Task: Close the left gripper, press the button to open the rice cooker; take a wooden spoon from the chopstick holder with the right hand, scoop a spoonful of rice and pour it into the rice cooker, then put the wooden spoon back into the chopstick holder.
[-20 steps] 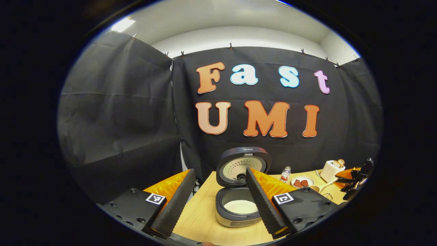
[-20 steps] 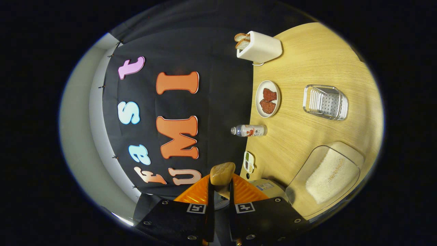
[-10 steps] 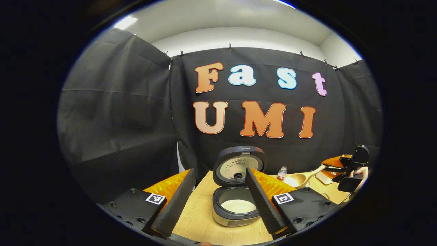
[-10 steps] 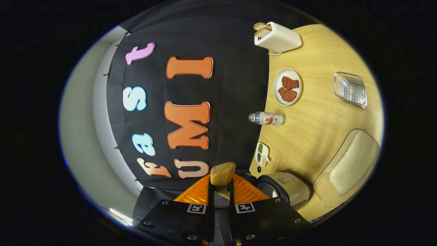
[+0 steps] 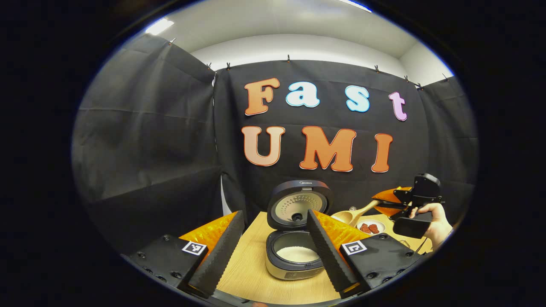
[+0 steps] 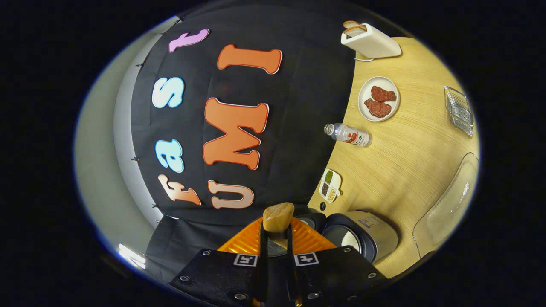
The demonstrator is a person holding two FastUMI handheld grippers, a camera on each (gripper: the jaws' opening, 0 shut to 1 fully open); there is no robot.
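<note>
The rice cooker (image 5: 294,266) stands open on the wooden table, lid (image 5: 299,204) upright, white rice (image 5: 296,254) in its pot. My left gripper (image 5: 274,213) hangs open in front of it, a finger on each side and nothing between them. To the right, a hand (image 5: 436,218) holds my right gripper (image 5: 390,200) above the table, shut on the handle of the wooden spoon (image 5: 355,214); the spoon's bowl points at the cooker. In the right gripper view, the spoon's end (image 6: 278,216) pokes out between the fingers of the right gripper (image 6: 276,228), with the cooker (image 6: 362,234) just beyond. I cannot tell whether the spoon carries rice.
A clear rice container (image 6: 448,204) lies at the table's near edge. Behind the cooker are a small seasoning dish (image 6: 330,185), a bottle (image 6: 347,134), a plate of meat (image 6: 379,99), a toaster with bread (image 6: 370,40) and a clear perforated basket (image 6: 460,111).
The right gripper has carried the spoon up and leftward from the rice container to near the open cooker. The left gripper has hardly moved and stays open.
</note>
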